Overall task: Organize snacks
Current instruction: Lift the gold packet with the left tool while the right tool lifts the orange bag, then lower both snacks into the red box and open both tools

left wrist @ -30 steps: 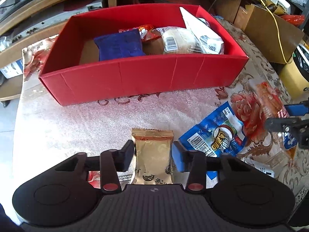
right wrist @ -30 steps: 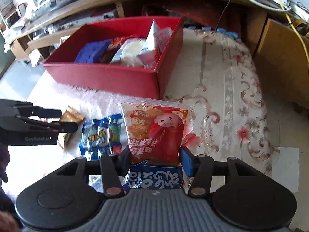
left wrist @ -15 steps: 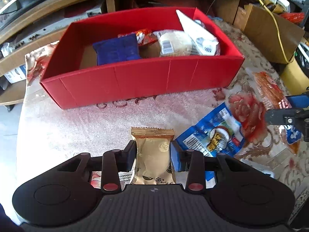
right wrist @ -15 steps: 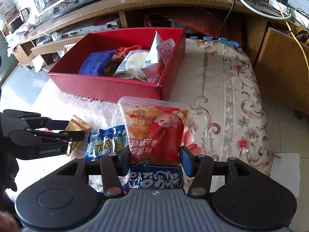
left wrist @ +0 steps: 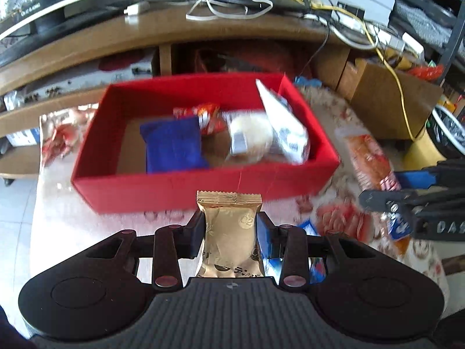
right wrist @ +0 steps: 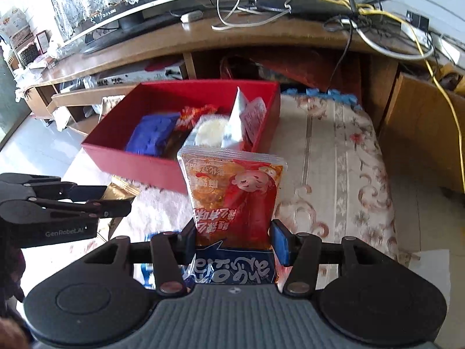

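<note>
Both packets have lifted off the table w/ the grippers since a sec ago, so the carry to the red cardboard box looks begun. Left gripper clamps a crinkly gold foil packet; right gripper grips a glossy red-and-blue snack pouch. Box ahead holds a blue packet & a pale round bun.

a curved wooden desk strewn with cables, pale tiled floor, bright daylight.
</note>
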A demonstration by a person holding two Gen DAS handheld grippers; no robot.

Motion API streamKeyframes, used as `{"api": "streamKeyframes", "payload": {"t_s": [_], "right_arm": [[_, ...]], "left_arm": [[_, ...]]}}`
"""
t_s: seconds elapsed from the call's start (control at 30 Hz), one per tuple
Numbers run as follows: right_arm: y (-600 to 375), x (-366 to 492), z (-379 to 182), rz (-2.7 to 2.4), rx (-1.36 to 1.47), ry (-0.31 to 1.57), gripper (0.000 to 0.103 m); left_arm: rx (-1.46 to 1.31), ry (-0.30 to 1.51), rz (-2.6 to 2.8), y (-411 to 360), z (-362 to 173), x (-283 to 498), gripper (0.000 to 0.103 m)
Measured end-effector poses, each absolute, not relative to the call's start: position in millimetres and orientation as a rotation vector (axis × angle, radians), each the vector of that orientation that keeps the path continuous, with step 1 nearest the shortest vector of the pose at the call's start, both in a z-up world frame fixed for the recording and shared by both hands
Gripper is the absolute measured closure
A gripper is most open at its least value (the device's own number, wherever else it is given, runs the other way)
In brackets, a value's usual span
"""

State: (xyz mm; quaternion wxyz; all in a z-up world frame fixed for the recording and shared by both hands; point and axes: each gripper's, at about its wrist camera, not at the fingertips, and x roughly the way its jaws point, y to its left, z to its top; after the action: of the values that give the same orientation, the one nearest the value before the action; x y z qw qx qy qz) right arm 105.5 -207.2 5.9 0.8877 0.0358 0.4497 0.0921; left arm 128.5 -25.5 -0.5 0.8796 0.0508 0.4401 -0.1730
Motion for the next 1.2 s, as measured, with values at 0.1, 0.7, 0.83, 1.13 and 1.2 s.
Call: {"api": "streamKeyframes", "payload": {"t_s": [0.1,0.7,0.83,1.13,1.2], "right_arm": [[-202.8,116.2,12.4,0.191,0.067,0.916,0.058],[-185.7,195.8,24.2,0.166,0.027,0.848,0.058],[-182.1,211.5,18.3,0.165,0.022,0.852,0.058],[-167.8,231.4,2.6,0.177,0.001,0.873,0.058],[-165.2,233.3,-1.2,0.180,-0.003,0.880,0.058]], "left_arm": [[0.093,0.895,-0.357,-29.3,6.3,141.1,0.057],[0.093,0.841,-0.298,-43.0,11.3,211.8,0.057],[0.101,0.847,-0.281,-43.0,5.8,221.2,0.057],[0.123,0.870,-0.241,-39.0,-6.5,232.9,0.057],[0.117,0.881,-0.235,-36.7,-10.1,234.6,0.057]]}}
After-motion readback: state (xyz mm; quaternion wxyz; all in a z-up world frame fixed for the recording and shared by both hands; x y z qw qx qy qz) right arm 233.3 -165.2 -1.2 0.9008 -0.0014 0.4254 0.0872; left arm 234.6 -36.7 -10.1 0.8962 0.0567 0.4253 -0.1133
